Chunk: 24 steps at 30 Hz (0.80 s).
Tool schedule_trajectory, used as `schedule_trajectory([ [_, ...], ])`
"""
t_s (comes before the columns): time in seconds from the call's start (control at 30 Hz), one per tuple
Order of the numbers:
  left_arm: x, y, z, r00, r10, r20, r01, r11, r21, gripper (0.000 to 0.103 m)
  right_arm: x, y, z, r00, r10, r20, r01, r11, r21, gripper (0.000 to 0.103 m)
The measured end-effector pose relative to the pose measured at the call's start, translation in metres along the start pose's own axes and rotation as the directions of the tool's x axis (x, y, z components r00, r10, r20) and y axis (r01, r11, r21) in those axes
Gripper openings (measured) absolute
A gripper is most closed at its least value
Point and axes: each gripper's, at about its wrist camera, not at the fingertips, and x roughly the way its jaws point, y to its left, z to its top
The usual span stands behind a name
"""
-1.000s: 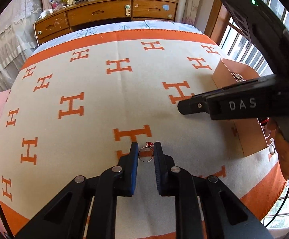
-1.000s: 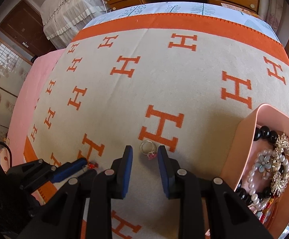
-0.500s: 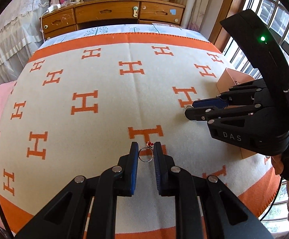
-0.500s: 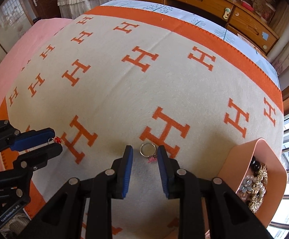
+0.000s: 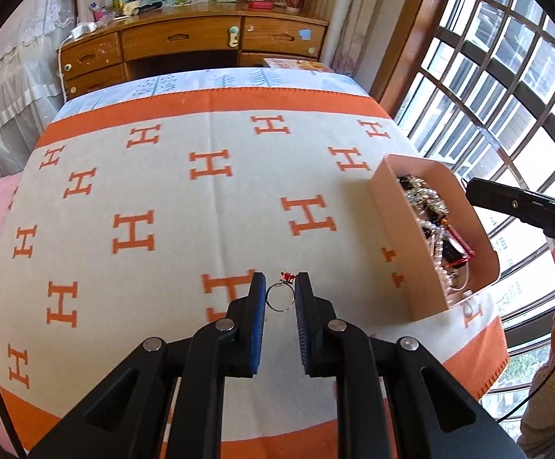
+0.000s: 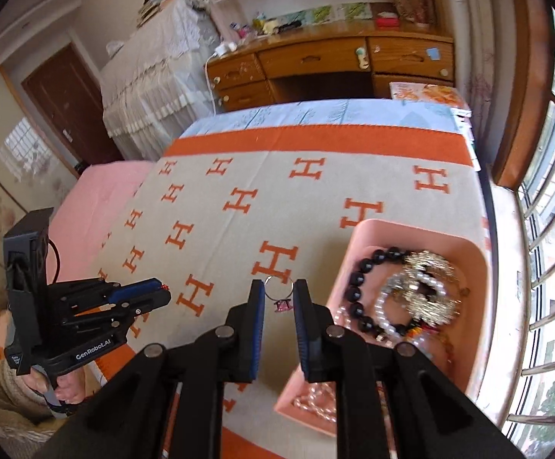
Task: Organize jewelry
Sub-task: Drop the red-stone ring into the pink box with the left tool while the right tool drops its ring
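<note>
My left gripper (image 5: 280, 298) is shut on a silver ring with a red stone (image 5: 279, 295), held above the orange-and-cream H-pattern blanket (image 5: 162, 199). My right gripper (image 6: 279, 298) is shut on a silver ring with a pink stone (image 6: 279, 293), held just left of the pink jewelry box (image 6: 476, 260). The box holds black beads, pearl bracelets and a gold brooch. The box also shows in the left wrist view (image 5: 399, 229), to the right of my left gripper. The left gripper appears in the right wrist view (image 6: 139, 298) at the left. The right gripper's black body (image 5: 522, 206) shows beyond the box.
A wooden desk with drawers (image 5: 193, 42) stands beyond the bed. A window with bars (image 5: 499, 76) runs along the right. A pink sheet (image 6: 101, 191) lies on the left side. A lace-covered cabinet (image 6: 155, 76) stands at the back left.
Both grippers have lifted, each with its ring. The right gripper has moved right, next to the pink box, so the box now lies open to view.
</note>
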Motion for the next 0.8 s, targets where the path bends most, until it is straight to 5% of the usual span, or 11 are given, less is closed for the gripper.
schedule_trajectory([
  [0.3,0.018,-0.087,0.05,0.99,-0.138,0.009,0.136,0.981,0.137,0.013,-0.019,-0.05,-0.032,0.999,-0.043,0.014,0.039,0.982,0.182,0.015],
  [0.57,0.07,-0.126,0.071,0.981,-0.162,-0.106,0.177,0.971,0.163,0.014,-0.01,-0.075,-0.045,0.996,-0.09,-0.022,0.093,0.96,0.264,0.016],
  [0.7,0.083,-0.129,0.074,0.977,-0.166,-0.135,0.186,0.971,0.153,0.032,-0.008,-0.083,-0.044,0.997,-0.077,-0.011,0.077,0.948,0.307,0.021],
  [0.8,0.08,-0.127,0.073,0.982,-0.15,-0.116,0.166,0.975,0.148,0.055,-0.011,-0.085,-0.044,0.998,-0.066,0.023,0.054,0.943,0.328,0.028],
])
